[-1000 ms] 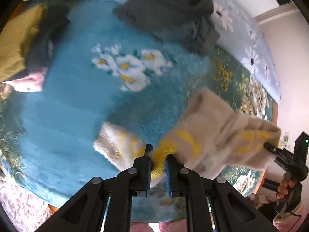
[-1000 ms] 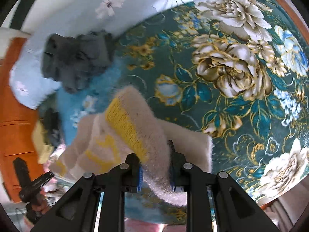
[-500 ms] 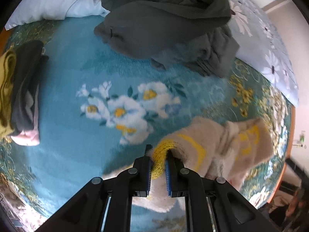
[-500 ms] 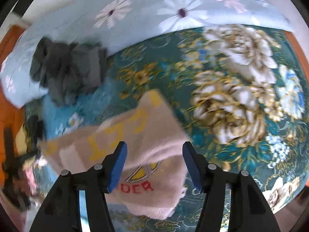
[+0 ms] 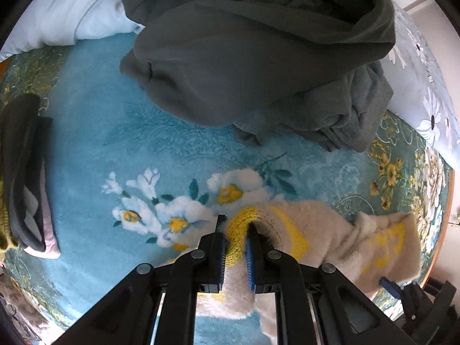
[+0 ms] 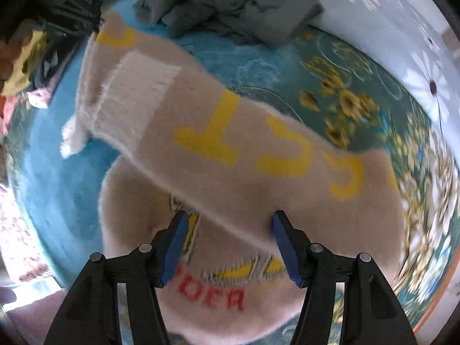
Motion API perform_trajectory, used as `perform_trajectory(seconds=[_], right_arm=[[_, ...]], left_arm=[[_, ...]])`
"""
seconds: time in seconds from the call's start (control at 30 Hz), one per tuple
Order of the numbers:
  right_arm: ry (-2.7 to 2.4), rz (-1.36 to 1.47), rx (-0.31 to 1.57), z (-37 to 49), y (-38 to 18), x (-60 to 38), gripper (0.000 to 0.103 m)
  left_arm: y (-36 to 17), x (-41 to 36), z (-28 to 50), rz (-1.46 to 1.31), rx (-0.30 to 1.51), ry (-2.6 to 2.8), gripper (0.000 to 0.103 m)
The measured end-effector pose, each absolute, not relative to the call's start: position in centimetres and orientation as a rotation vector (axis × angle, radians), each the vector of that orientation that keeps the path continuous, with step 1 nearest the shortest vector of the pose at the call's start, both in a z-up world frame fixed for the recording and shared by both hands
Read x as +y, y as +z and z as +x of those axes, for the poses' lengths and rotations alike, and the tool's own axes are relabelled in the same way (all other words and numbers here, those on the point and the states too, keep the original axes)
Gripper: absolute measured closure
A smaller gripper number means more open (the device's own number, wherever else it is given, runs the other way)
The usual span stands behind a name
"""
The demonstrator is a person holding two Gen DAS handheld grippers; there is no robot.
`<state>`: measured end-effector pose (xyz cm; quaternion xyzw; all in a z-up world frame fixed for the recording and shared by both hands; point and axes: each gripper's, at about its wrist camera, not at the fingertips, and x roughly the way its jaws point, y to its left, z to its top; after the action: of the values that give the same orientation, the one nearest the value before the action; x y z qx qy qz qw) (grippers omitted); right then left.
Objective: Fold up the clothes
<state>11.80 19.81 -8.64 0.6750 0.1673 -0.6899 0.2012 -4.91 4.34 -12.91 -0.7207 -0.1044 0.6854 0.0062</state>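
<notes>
A fluffy beige sweater (image 6: 218, 132) with yellow letters and red lettering lies across the blue blanket and the floral bedspread. Its sleeve stretches over the body toward the upper left. My left gripper (image 5: 235, 247) is shut on the sweater's yellow ribbed cuff (image 5: 240, 231); the rest of the sweater (image 5: 345, 241) trails off to the right. My right gripper (image 6: 228, 241) hangs open just above the sweater's body, with nothing between its fingers. The right gripper's blue tip (image 5: 389, 286) shows at the lower right of the left wrist view.
A crumpled dark grey garment (image 5: 258, 57) lies at the head of the bed beside a white pillow (image 5: 72, 20). Folded clothes (image 5: 26, 178) in black, pink and yellow are stacked at the left. The blue floral blanket (image 5: 115, 149) covers the middle; the teal bedspread (image 6: 359, 97) is to the right.
My right gripper let go of the sweater and opened, then dropped closer over it. My left gripper carried the yellow cuff forward toward the grey garment, laying the sleeve across the body.
</notes>
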Motion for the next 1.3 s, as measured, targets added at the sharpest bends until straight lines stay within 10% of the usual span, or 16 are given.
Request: perform_trajectory(seconds=[0.1,0.23,0.47,0.53,0.57,0.87,0.97,1.03,1.3], right_arm=[[-1.943,1.934,0.418,10.5,-9.3,20.0,0.045],[-1.985,1.970,0.297,8.8,-8.4,21.6,0.099],[-2.009,1.969,0.207,6.8,-5.6,26.0,0.091],[-1.975,1.880,0.280,8.0,-5.5,25.0,0.041],[-1.946,1.860,0.288,8.4,-5.8,24.2,0.036],[-1.858,1.833,0.538,11.4,-10.0,19.8,0.036],[-1.885,1.879,0.403,10.1,-9.3,21.0,0.055],[-1.916,1.906,0.298,9.0,-8.3,22.6,0.087],[-2.314,1.996,-0.169,4.8,-2.7,36.3,0.100]], left_arm=[[-13.5,4.1,-4.9,-2.263,-0.362,2.134,0.090],[-14.3,3.7,-5.0,-2.273,-0.409,2.118,0.090],[-15.3,3.2,-4.8,-2.291,-0.507,2.104,0.090],[-15.5,3.1,-4.6,-2.296,-0.540,2.104,0.090],[-15.5,3.0,-4.6,-2.298,-0.552,2.103,0.090],[-15.1,2.9,-4.0,-2.304,-0.570,2.093,0.090],[-15.2,2.9,-3.9,-2.305,-0.578,2.088,0.090],[-15.4,2.8,-3.8,-2.310,-0.588,2.082,0.090],[-16.0,2.7,-3.6,-2.307,-0.641,2.078,0.089]])
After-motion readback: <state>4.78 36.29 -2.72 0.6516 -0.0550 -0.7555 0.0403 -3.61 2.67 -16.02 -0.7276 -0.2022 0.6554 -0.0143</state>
